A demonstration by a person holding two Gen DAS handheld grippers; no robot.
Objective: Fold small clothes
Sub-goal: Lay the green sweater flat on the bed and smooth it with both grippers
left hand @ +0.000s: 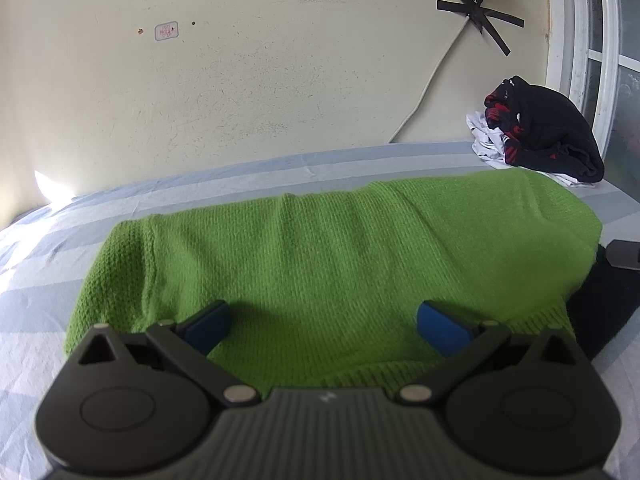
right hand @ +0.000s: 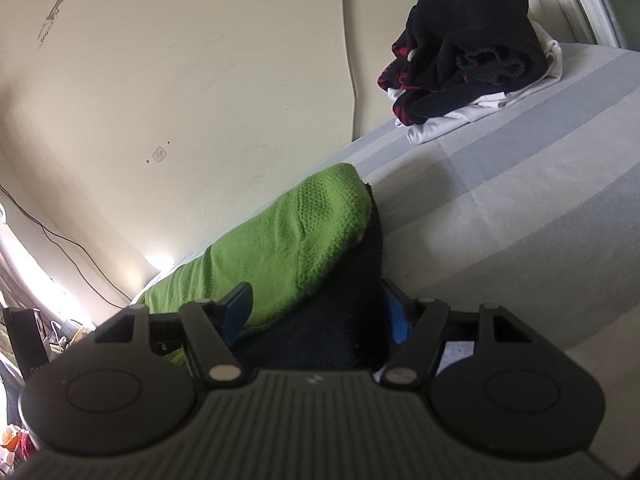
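Green knitted wool made up the small sweater (left hand: 320,256), which lay spread flat across the bed's grey-and-pale-blue striped sheet (left hand: 48,248), its ribbed hem nearest the left camera. Its waffle-like stitch showed plainly, and a raised seam ran down one side. A black garment (right hand: 320,328) lay partly under the sweater's right edge; from the right wrist view it was only a dark mass, its shape and kind impossible to tell. Far off by the cream wall, a heap of black, red and white clothes (left hand: 536,132) sat on the sheet near the window frame, the pieces too bundled to tell apart. The sweater's near corner was cut off behind the gripper bodies in both views.

The left gripper (left hand: 322,322) hovered low over the sweater's hem, pointing downward, its blue-padded fingers (left hand: 442,326) spread wide with nothing pinched. The right gripper (right hand: 320,312) sat at the sweater's right edge, fingers apart, with black cloth and green knit between them; its right pad was half hidden, and no pressing on the fabric was visible.
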